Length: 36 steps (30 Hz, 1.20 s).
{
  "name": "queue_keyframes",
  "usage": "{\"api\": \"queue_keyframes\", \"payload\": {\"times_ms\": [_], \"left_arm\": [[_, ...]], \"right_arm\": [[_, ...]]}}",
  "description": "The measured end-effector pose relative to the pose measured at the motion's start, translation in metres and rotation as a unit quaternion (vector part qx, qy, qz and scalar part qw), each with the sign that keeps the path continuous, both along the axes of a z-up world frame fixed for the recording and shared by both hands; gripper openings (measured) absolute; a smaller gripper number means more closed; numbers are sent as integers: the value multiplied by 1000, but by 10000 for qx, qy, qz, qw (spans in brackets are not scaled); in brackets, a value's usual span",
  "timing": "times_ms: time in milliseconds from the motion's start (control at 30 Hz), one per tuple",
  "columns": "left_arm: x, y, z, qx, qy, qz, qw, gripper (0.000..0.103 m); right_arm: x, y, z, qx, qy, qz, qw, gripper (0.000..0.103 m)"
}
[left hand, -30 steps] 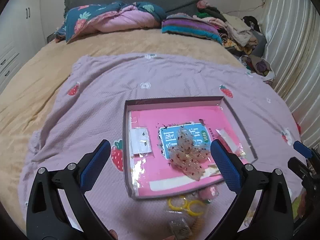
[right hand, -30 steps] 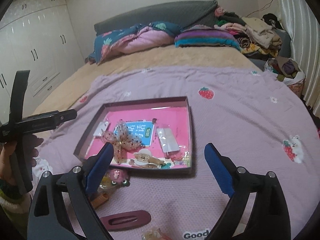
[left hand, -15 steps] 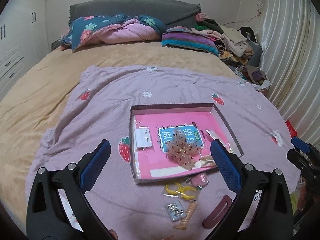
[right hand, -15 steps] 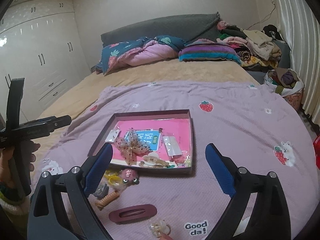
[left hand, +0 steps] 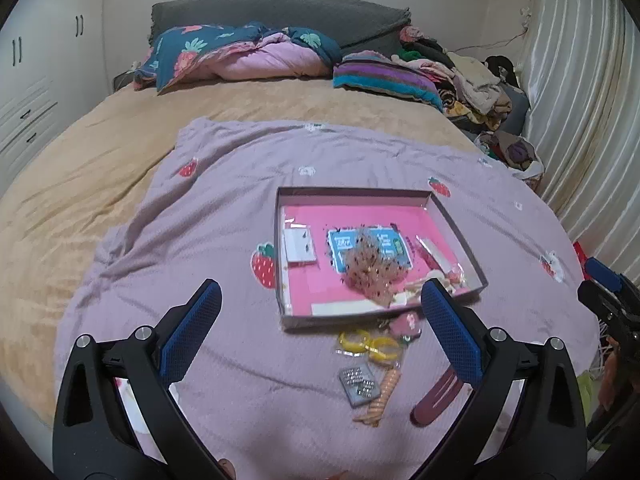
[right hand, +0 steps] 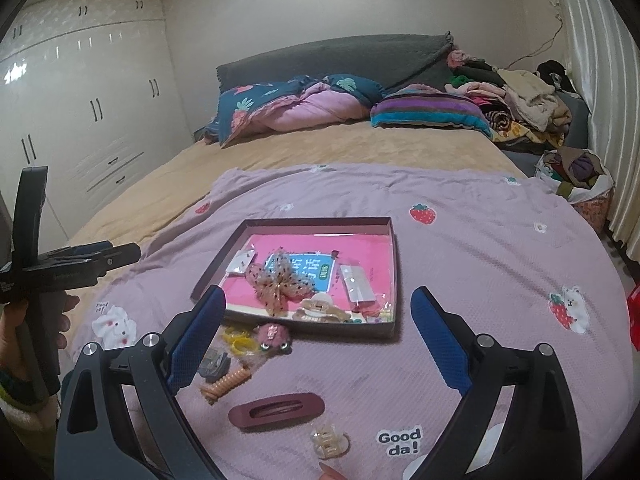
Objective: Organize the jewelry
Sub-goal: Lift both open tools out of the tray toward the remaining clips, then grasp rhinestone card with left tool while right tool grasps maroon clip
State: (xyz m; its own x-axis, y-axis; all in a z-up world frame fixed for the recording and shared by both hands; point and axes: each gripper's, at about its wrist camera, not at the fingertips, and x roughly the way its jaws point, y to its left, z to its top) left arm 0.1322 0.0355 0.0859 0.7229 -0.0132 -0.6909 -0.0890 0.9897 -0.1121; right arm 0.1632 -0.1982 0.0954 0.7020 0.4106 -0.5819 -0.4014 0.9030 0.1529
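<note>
A shallow box (left hand: 362,193) (right hand: 394,256) with a pink lining lies on a lilac blanket. Inside are a dotted mesh bow (left hand: 370,266) (right hand: 280,282), an earring card (left hand: 299,245), a beige claw clip (right hand: 320,307) and a clear packet (right hand: 356,283). Loose in front of the box lie yellow rings (left hand: 368,342) (right hand: 239,340), a pink frog clip (right hand: 273,335), an orange coil tie (left hand: 382,396) (right hand: 226,384), a studded card (left hand: 358,380), a maroon oval clip (right hand: 276,409) (left hand: 438,394) and a small clear clip (right hand: 328,442). My left gripper (left hand: 320,330) and right gripper (right hand: 318,340) hang open above the blanket, holding nothing.
The blanket (left hand: 224,208) covers the near part of a tan bed (left hand: 88,168). Pillows and a quilt (right hand: 304,104) lie at the headboard, piled clothes (right hand: 516,100) at the right. White wardrobes (right hand: 80,92) stand left, a curtain (left hand: 580,92) right.
Both grippers have pulled back and up from the box, so the box looks smaller and the loose pieces in front of it have come into view. Both stayed open.
</note>
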Motion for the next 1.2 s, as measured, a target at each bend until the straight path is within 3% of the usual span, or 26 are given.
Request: {"api": "queue_keyframes", "payload": {"times_ms": [1200], "left_arm": [[-44,-32,-73,171,745,-298,9966,93]], "right_arm": [[-60,14,-63,-445,629,589,9953,93]]}}
